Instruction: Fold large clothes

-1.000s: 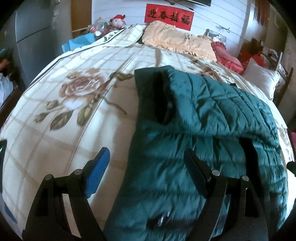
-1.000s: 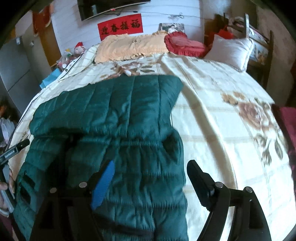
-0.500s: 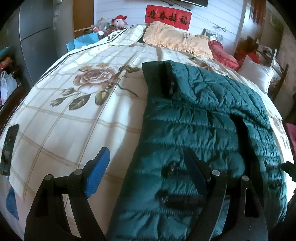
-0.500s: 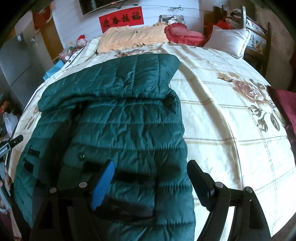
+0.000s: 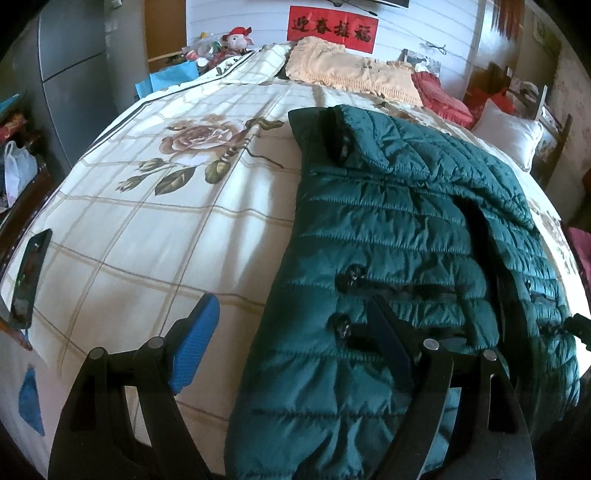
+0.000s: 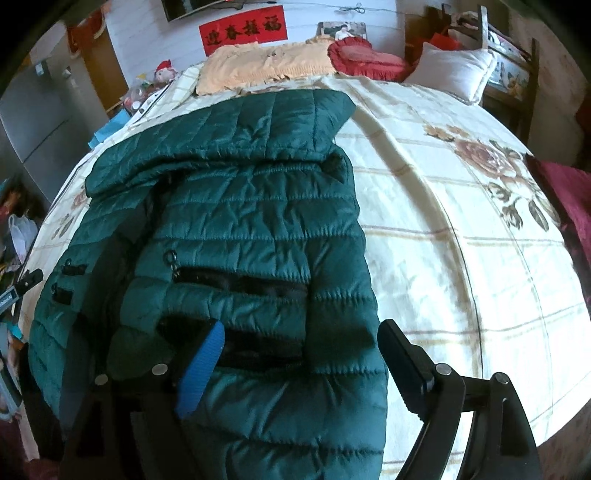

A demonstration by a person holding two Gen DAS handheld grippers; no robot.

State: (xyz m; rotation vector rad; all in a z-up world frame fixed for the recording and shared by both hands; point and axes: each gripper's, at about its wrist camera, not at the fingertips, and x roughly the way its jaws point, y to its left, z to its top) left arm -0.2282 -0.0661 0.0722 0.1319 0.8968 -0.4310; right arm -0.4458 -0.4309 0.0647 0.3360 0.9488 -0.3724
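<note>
Left wrist view: bed [image 5: 155, 258] with cream checked quilt, rose print at upper left. At the head end a peach frilled pillow [image 5: 351, 75], a red cushion [image 5: 441, 96], a white pillow [image 5: 511, 134]. Red banner [image 5: 334, 27] on the wall, plush toy [image 5: 238, 37] and clutter beside the bed's far left corner, grey cabinet [image 5: 74, 55] on the left. Dark phone [image 5: 29, 277] lies on the quilt's left edge. Left gripper [image 5: 291, 349] has jaws apart, nothing clamped; its blue pad [image 5: 195, 349] is over bare quilt, the other finger over the green quilted jacket [image 5: 388, 240]. Jacket lies on the right half of the bed, lengthwise, hood end toward the pillows, hem hanging over the near edge. Dark snaps and a dark front strip show. A bit of the other tool peeks in at far right.

Right wrist view: same bed, quilt bare on the right with rose print; dark red fabric [image 6: 569, 199] at the right edge. Same peach pillow, red cushion, white pillow and banner at the far end. Right gripper [image 6: 301, 369] has jaws apart, just widened slightly, holding nothing; the jacket's right edge lies below the gap, not pinched. Jacket fills left-centre, hood spread flat at top, a dark zipped pocket [image 6: 236, 282] across the front, surface puffy and wrinkled, near end draped off the bed.
</note>
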